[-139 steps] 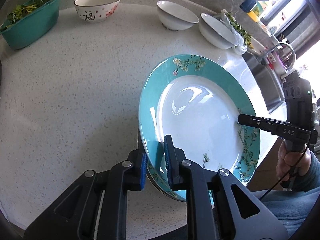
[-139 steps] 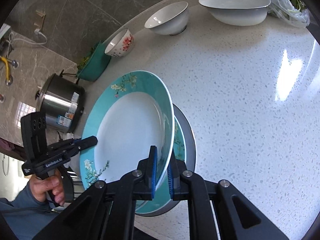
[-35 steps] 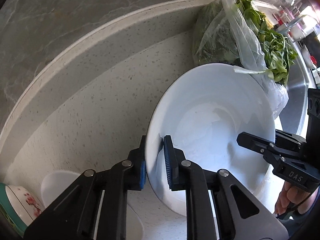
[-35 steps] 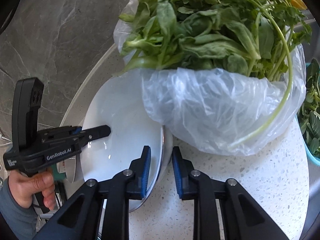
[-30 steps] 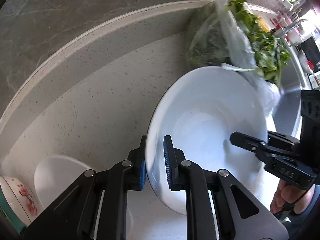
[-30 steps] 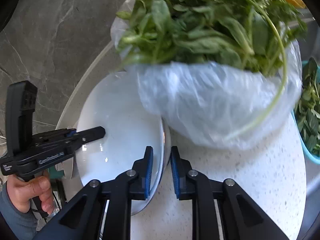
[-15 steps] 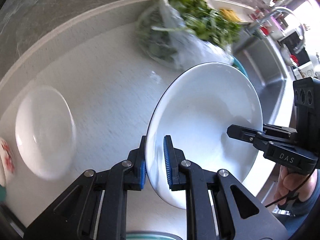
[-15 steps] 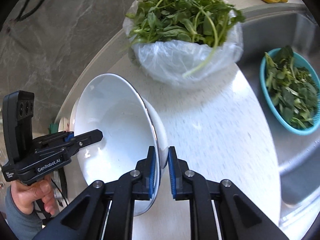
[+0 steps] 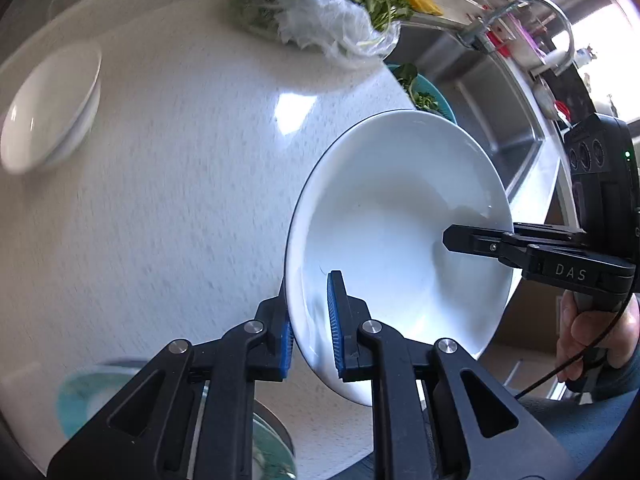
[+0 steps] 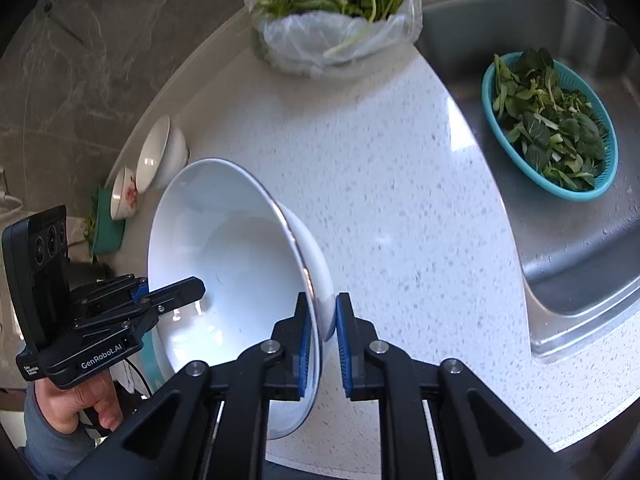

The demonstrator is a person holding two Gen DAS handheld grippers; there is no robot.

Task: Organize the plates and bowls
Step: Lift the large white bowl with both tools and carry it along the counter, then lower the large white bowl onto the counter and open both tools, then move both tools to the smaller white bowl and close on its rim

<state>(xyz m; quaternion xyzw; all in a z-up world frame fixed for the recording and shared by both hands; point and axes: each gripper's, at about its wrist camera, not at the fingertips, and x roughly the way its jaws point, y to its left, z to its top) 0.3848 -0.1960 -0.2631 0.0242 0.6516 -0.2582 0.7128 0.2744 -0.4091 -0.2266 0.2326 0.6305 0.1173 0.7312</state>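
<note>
Plain white bowl (image 9: 400, 240) — speckled white counter (image 10: 380, 184), teal colander (image 10: 550, 128).

The large white bowl (image 9: 400, 240) hung tilted above the counter, both rims clamped; a smaller white bowl (image 9: 48, 108) sat far behind

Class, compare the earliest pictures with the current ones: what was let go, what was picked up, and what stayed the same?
The teal plate was set down; both tools, left and right, now clamp the big white bowl by opposite rims, carried away from the bag of greens. Unchanged: the small white bowl sits at the counter's back.
</note>
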